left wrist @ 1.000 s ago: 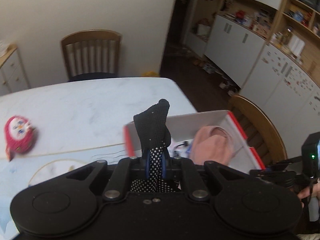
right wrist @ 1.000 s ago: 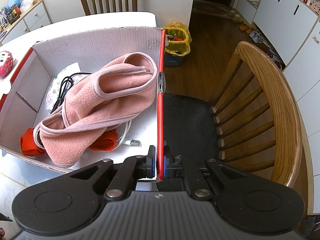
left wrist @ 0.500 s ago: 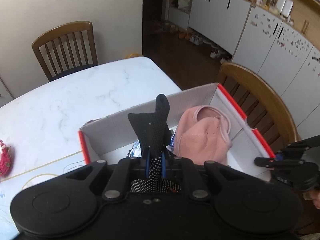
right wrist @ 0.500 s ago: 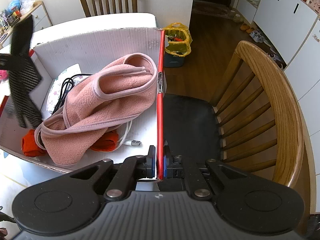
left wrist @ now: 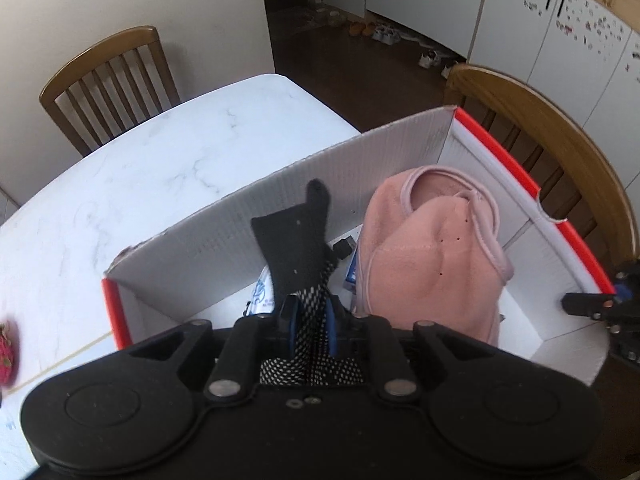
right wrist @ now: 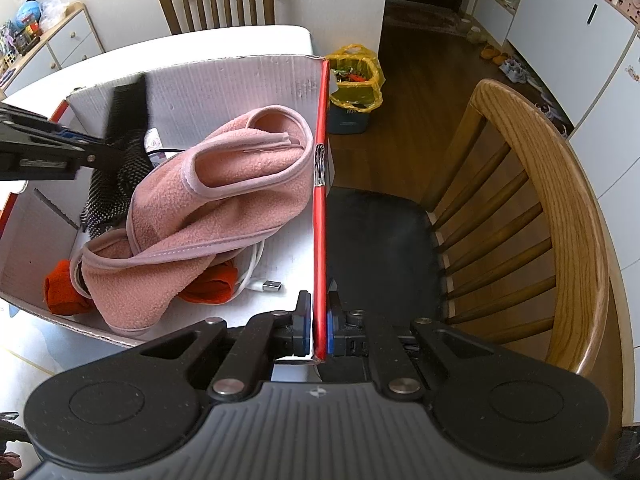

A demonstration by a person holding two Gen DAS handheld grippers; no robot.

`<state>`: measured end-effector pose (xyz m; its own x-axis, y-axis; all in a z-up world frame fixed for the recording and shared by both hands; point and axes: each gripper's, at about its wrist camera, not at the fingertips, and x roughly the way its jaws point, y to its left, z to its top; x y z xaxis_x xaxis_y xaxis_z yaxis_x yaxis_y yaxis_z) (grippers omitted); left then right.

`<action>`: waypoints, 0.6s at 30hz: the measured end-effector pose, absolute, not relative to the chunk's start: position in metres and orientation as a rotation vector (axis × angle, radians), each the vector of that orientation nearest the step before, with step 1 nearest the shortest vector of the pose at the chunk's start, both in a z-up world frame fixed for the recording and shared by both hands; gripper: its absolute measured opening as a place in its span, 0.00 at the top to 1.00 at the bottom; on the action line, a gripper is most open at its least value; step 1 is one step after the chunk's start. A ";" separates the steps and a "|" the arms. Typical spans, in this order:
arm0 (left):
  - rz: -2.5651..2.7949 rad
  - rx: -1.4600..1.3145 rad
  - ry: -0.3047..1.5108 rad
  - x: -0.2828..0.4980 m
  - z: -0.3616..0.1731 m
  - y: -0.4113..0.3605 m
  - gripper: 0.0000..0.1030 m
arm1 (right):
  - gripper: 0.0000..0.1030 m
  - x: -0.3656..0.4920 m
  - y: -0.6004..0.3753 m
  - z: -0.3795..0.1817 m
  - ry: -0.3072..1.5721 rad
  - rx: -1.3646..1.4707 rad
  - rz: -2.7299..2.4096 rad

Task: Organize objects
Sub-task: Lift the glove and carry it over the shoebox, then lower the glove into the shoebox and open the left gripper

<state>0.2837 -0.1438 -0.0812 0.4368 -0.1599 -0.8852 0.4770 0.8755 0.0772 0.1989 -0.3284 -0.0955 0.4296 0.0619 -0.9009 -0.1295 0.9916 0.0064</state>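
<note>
My left gripper (left wrist: 310,316) is shut on a black sock with white dots (left wrist: 294,248) and holds it over the open cardboard box (left wrist: 224,240). The sock (right wrist: 120,152) and the left gripper (right wrist: 92,148) also show at the box's left side in the right wrist view. My right gripper (right wrist: 319,330) is shut on the box's red-edged right wall (right wrist: 320,200). A pink fleece garment (right wrist: 216,204) fills the box's middle (left wrist: 428,256). Under it lie an orange cloth (right wrist: 60,292) and a white USB cable (right wrist: 266,285).
The box stands on a white marble table (left wrist: 160,160). A wooden chair (right wrist: 540,220) is right beside the box, another (left wrist: 108,76) at the table's far end. A red plush toy (left wrist: 6,356) lies at the table's left. A yellow bag (right wrist: 354,80) sits on the floor.
My left gripper has carried the sock further right and lower, from the box's left rim to inside over its left half. My right gripper keeps its hold on the box wall.
</note>
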 end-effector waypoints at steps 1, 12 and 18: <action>-0.408 0.347 1.051 0.284 -0.083 -0.145 0.86 | 0.93 0.199 -0.329 -0.096 1.121 -0.066 0.119; -0.431 0.317 1.082 0.289 -0.095 -0.140 0.79 | 0.93 0.200 -0.331 -0.096 1.123 -0.053 0.118; -0.436 0.293 1.070 0.284 -0.092 -0.134 0.68 | 0.93 0.200 -0.331 -0.096 1.124 -0.052 0.116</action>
<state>0.2844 -0.1341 -0.0916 0.4078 -0.2006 -0.8908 0.4787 0.8777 0.0215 0.2005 -0.3308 -0.0960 0.4271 0.0663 -0.9018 -0.1192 0.9927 0.0166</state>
